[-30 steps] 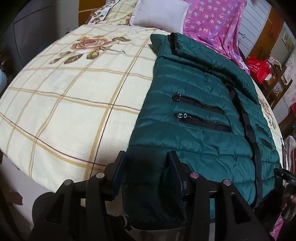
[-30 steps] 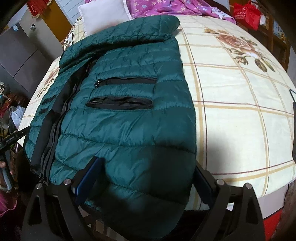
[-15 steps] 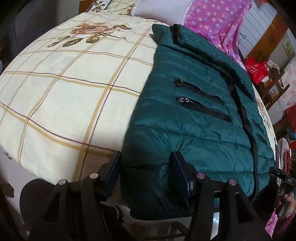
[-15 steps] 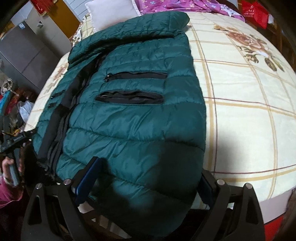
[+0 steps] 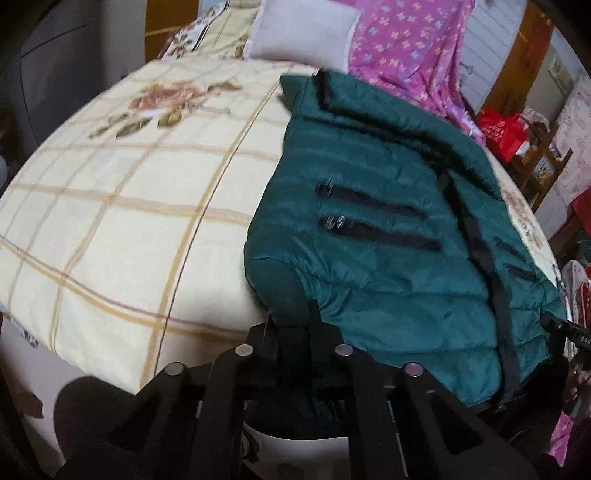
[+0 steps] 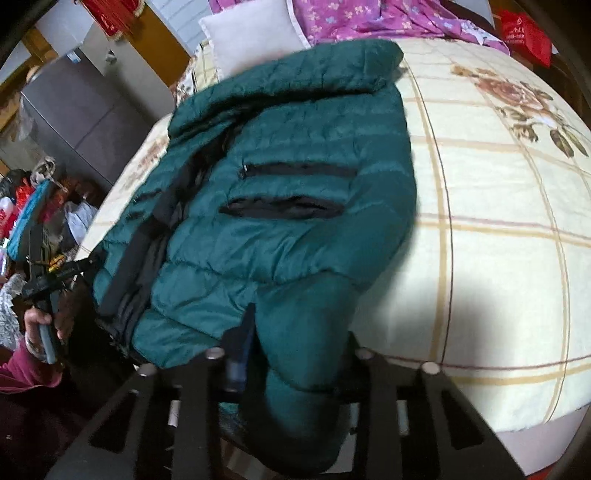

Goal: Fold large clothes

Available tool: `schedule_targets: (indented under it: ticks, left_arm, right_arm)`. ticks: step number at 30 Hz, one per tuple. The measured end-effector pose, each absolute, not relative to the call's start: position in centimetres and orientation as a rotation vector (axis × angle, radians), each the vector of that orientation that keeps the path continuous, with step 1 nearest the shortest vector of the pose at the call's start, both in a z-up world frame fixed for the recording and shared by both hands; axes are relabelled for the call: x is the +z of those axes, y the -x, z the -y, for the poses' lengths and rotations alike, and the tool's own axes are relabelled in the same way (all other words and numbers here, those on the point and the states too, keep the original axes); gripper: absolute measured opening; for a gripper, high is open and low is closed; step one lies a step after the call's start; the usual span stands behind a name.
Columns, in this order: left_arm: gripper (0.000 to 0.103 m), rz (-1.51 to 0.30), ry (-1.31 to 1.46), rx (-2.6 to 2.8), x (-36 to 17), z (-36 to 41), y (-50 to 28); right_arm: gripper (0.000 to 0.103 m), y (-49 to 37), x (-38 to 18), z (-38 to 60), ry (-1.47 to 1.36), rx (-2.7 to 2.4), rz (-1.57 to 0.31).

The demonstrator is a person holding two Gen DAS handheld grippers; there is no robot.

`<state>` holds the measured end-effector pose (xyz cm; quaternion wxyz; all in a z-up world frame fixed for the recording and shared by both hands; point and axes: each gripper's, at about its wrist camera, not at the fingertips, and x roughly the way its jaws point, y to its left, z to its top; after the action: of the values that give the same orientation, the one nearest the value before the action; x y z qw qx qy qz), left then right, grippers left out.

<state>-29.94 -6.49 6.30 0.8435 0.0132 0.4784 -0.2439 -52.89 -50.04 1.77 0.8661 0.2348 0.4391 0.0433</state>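
Checked bedspread (image 5: pixel 122 221) carries a green jacket (image 5: pixel 388 229), hem at the near edge. Left gripper (image 5: pixel 291 325) jaws have just closed, clamped on the hem's left corner. Right gripper (image 6: pixel 295 339) jaws have just closed on the right corner.

Bed (image 5: pixel 122 229) is wearing a cream checked sheet with rose prints. Green jacket (image 5: pixel 388 236) is lying flat on it, front up, hem hanging over the near edge. White pillow (image 5: pixel 303 33) and purple floral cloth (image 5: pixel 406 55) are sitting at the far end, behind the collar.
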Motion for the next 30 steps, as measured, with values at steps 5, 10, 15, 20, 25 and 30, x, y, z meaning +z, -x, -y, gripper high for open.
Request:
schedule_targets:
  ticks: [5,10,15,20,25,30]
  left_arm:
    - [0.000,-0.914,0.004,-0.554,9.7,6.8,29.6]
    - [0.000,-0.828,0.045,-0.560,13.0,7.6,27.6]
    - [0.000,-0.769,0.077,-0.551,15.4,9.2,24.6]
    - [0.000,-0.750,0.120,-0.531,16.8,11.5,20.2]
    - [0.000,-0.756,0.157,-0.486,17.6,14.2,15.0]
    - [0.000,-0.743,0.155,-0.432,17.4,16.9,9.9]
  right_arm:
    - [0.022,52.3,5.5,50.9,-0.494,0.123,-0.823]
    - [0.022,50.7,8.3,52.8,-0.537,0.122,-0.740]
    - [0.022,48.2,10.2,54.9,-0.568,0.095,-0.675]
    - [0.022,44.7,11.7,58.1,-0.636,0.057,-0.602]
    - [0.022,39.7,12.4,60.5,-0.644,-0.007,-0.593]
    - [0.022,34.2,12.5,63.7,-0.664,-0.068,-0.571]
